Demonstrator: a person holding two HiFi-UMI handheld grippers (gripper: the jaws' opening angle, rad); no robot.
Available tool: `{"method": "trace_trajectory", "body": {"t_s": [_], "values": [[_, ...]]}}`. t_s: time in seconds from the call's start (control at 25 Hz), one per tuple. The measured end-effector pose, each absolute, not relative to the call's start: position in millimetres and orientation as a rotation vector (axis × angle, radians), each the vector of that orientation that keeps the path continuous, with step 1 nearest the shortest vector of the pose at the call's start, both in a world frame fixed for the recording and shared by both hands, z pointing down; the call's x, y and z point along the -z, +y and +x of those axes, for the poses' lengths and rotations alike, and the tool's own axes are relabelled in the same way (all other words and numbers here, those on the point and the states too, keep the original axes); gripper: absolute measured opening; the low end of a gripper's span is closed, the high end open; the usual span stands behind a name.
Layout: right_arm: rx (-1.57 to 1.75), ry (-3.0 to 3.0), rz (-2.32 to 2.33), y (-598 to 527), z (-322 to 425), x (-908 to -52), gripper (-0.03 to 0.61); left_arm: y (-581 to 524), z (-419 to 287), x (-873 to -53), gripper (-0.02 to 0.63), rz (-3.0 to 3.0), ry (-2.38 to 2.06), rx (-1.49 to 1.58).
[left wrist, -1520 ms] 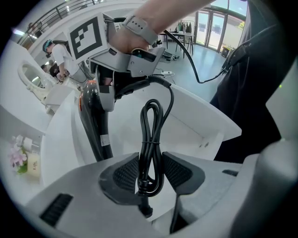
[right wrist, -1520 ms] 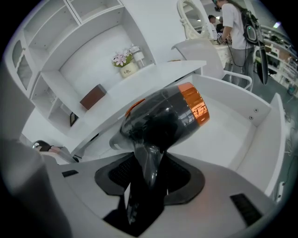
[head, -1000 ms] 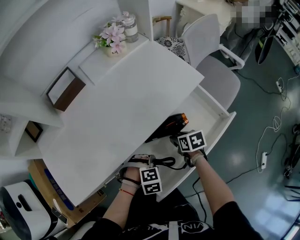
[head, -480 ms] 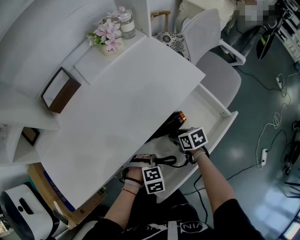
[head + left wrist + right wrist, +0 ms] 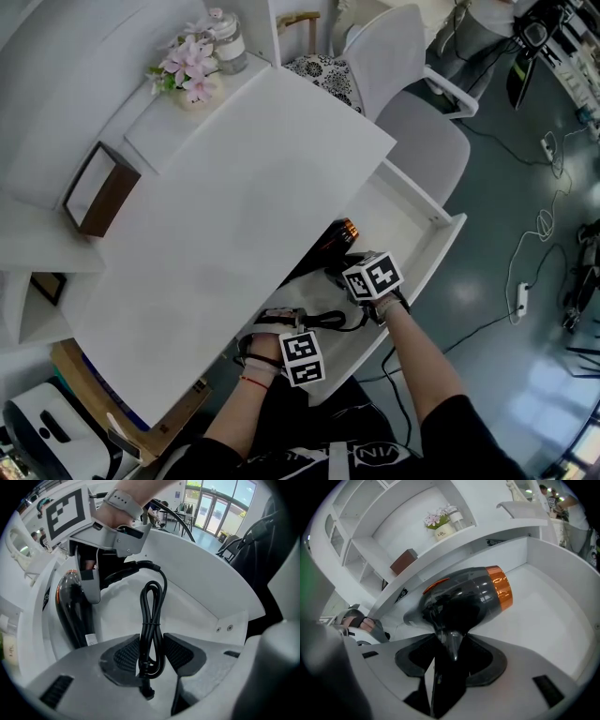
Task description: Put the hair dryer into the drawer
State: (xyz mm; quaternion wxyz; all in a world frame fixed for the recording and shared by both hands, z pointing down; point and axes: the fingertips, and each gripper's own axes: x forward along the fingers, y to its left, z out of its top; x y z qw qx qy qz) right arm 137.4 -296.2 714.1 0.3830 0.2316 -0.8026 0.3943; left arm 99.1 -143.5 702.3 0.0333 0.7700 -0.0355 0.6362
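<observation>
A black hair dryer (image 5: 464,597) with an orange ring hangs low inside the open white drawer (image 5: 448,232), partly under the desk top (image 5: 234,197). My right gripper (image 5: 452,656) is shut on its handle, nozzle end to the right. The dryer (image 5: 336,242) shows dark at the drawer's inner edge in the head view. Its bundled black cord (image 5: 152,620) runs between the pads of my left gripper (image 5: 152,654), which is shut on it. The left gripper view also shows the right gripper (image 5: 93,569) on the dryer (image 5: 70,609).
A white-grey chair (image 5: 427,141) stands beside the drawer. Flowers (image 5: 183,73) and a brown box (image 5: 94,192) sit on the desk's rear shelf. A cardboard box (image 5: 94,394) lies under the desk. Cables (image 5: 525,300) trail across the floor.
Both grippers have sunk a little into the drawer, carrying the dryer and its cord. Neither grip has altered.
</observation>
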Motion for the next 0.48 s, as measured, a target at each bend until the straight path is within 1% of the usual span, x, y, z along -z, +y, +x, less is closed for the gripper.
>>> {"method": "trace_trajectory", "body": {"t_s": [0.28, 0.48], "values": [[-0.877, -1.998, 0.609, -293.8, 140.8, -720.3, 0.189, -142.1, 100.8, -708.9, 0.167, 2.371, -0.056, -1.989], [-0.848, -1.985, 0.627, -292.6, 142.0, -722.4, 0.189, -137.4, 102.6, -713.7, 0.167, 2.366, -0.050, -1.997]]}}
